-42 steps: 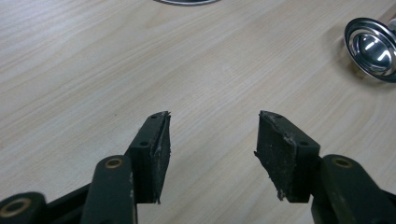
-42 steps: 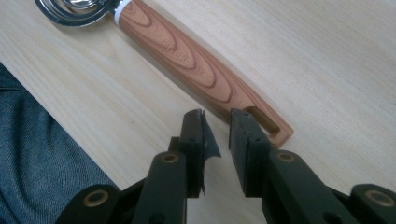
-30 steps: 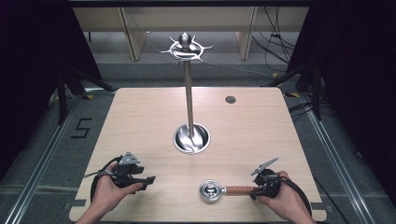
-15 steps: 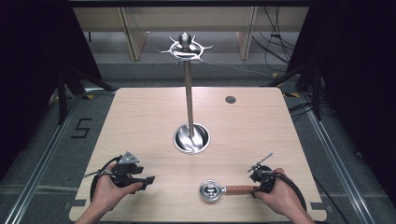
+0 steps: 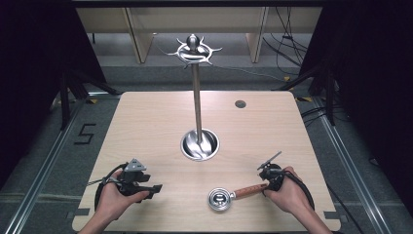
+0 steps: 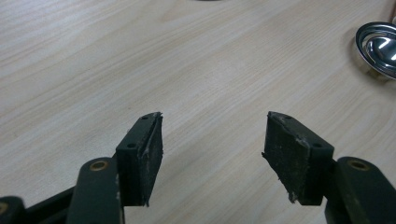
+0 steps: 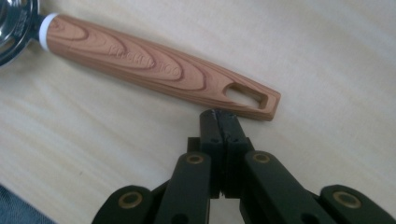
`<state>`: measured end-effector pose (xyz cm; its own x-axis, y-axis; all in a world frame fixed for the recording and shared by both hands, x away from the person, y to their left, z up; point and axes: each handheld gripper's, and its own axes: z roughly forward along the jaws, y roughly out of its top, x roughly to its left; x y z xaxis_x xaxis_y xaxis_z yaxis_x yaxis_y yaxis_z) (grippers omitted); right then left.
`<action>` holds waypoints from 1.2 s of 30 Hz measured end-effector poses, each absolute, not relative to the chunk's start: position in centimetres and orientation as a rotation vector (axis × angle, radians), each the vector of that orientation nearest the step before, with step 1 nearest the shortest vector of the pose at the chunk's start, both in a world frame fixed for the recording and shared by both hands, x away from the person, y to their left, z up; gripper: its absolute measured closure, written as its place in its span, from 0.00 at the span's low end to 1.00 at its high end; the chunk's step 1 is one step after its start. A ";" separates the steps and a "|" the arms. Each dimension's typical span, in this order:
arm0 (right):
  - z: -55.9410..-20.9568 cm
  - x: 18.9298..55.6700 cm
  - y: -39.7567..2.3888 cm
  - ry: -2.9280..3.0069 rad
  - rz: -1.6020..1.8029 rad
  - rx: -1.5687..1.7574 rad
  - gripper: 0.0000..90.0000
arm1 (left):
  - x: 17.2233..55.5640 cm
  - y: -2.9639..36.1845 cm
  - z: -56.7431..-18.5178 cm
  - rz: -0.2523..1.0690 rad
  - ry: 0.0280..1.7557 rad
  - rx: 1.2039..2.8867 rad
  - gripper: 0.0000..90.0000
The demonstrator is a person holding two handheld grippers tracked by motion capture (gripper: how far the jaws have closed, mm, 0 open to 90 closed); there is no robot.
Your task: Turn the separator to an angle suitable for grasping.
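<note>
My right gripper [image 7: 223, 119] has its jaws pressed flat together with nothing between them. The tips sit just beside the far end of the small steel strainer with a wood-grain handle [image 5: 237, 193], next to the hanging slot. I judge this position to be a staging point: the handle end is the only part raised and narrow enough to pinch.

My left gripper [image 6: 212, 149] has its jaws spread wide over bare board, holding nothing. It rests near the front left of the light wood-laminate tabletop [image 5: 146, 122], well apart from the strainer, so I judge it idle and ready.

Materials and shapes:
- Strainer handle: a tapered, flattened stick with printed brown grain, raised lettering I cannot read, a white collar at the bowl, and an oblong slot at the end.
- Strainer bowl: round, polished and reflective.
- Tall polished metal stand with a round dished base and a ring of curved hooks at the top [image 5: 197, 107]: it occupies the centre of the tabletop, its hooks empty. The slot suits hanging there, in my judgement.
- Jaw pads: matte black, with scuffed edges.
</note>
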<state>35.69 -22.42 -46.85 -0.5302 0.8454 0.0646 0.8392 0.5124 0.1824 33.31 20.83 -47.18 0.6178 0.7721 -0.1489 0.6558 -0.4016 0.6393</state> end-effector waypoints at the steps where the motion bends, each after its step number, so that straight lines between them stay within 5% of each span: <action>1: -46.8 36.5 -22.3 2.703 0.298 1.507 1.00 | 33.3 20.8 -47.3 0.220 1.126 2.163 0.41; 23: -46.7 43.0 -19.5 2.638 0.341 1.497 1.00 | 33.4 20.8 -47.2 0.193 1.120 2.172 0.41; 33: -45.3 42.5 -19.9 2.479 0.560 1.745 0.67 | 33.7 20.7 -47.3 0.184 1.116 2.174 0.41; 34: -45.4 42.0 -19.6 2.477 0.568 1.773 0.56 | 33.6 20.7 -47.3 0.181 1.117 2.178 0.40; 36: -45.5 41.4 -19.2 2.461 0.524 1.870 0.50 | 33.5 20.8 -47.3 0.194 1.112 2.178 0.41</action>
<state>41.42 -19.19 -45.49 -0.2883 0.9375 0.1947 0.9355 0.2324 0.2661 33.51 20.78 -47.26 0.6246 0.7636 -0.1637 0.6631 -0.4078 0.6277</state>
